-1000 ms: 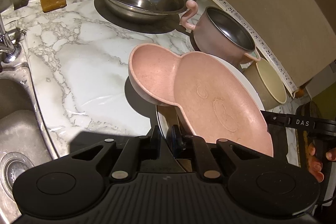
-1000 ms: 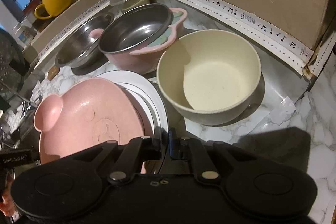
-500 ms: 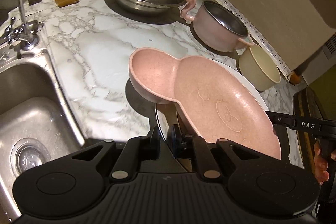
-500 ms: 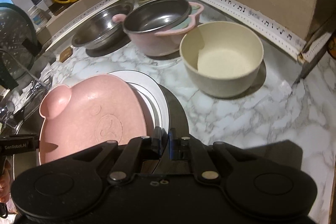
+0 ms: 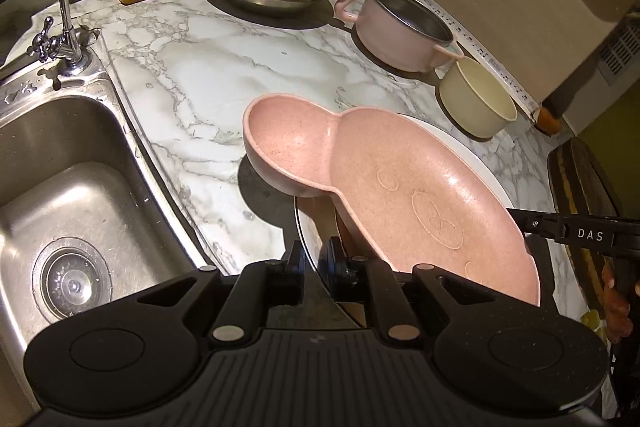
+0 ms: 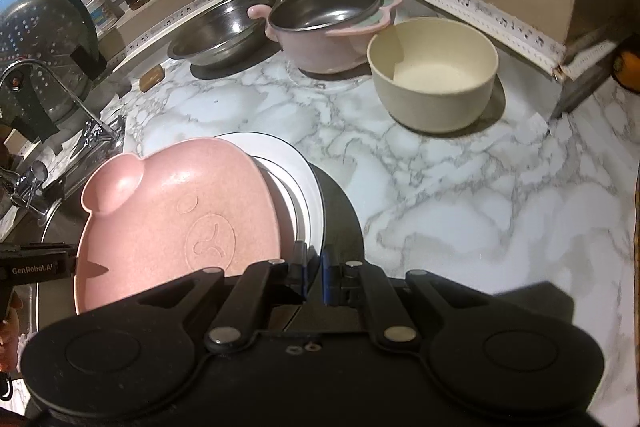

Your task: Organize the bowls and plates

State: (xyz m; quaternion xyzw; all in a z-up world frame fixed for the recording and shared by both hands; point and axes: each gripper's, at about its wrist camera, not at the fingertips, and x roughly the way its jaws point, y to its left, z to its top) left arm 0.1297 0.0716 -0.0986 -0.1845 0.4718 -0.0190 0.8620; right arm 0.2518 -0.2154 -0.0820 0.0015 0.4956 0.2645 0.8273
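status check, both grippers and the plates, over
Left gripper and right gripper shut on white round plate. Pink bear-shaped plate rides on top, tilted. Cream bowl ahead, apart.

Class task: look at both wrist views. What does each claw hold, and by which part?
Both hold the white plate by its rim: the left claw at one edge, the right claw at the opposite edge. The pink bear plate rides on top.
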